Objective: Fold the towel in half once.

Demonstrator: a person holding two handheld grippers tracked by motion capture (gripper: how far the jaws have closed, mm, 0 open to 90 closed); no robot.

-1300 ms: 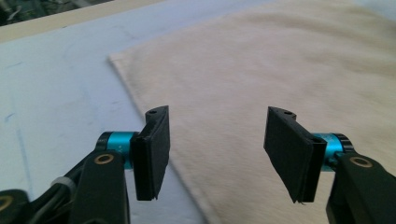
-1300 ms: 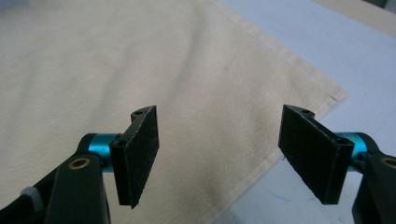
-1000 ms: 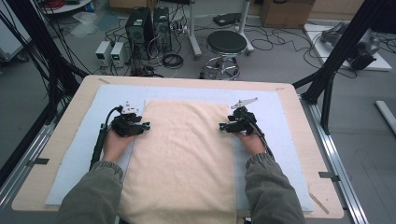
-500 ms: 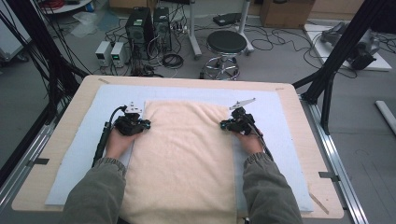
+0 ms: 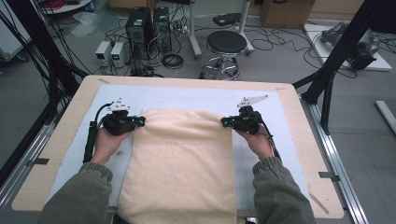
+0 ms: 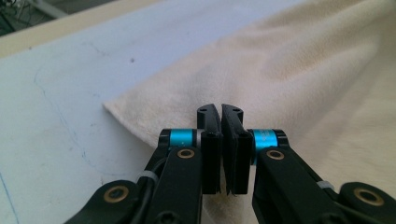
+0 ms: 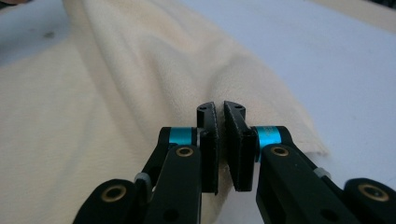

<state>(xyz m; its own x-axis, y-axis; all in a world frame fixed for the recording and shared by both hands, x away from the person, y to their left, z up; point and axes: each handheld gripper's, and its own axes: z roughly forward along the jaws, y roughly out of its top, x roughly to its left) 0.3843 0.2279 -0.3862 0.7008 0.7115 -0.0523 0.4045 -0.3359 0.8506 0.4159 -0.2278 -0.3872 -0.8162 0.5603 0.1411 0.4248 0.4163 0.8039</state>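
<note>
Nearest the person, the cream towel (image 5: 182,172) hangs a little over the front edge of the bench (image 5: 299,100), its long body lying flat on the pale blue mat (image 5: 196,95) that covers most of the benchtop. It lies lengthwise away from the person, which puts its two far corners within reach of both hands at once.

Farther up, each hand has a claw at one of those corners. The left claw (image 6: 220,122) is pinched shut on the towel's left edge just behind the corner, cloth bunched between the pads; its jaws have just been closing onto it. The right claw (image 7: 220,120) is likewise clamped tight on the right edge near its corner, a ridge of fabric rising between the jaws, and it too has just been closing. Taking both corners together keeps the far hem taut and level, so it reads as the start of a fold towards the person, the far edge already lifted into a soft roll.

Beyond the bench, a round stool (image 5: 226,43) and power units stand on the floor
</note>
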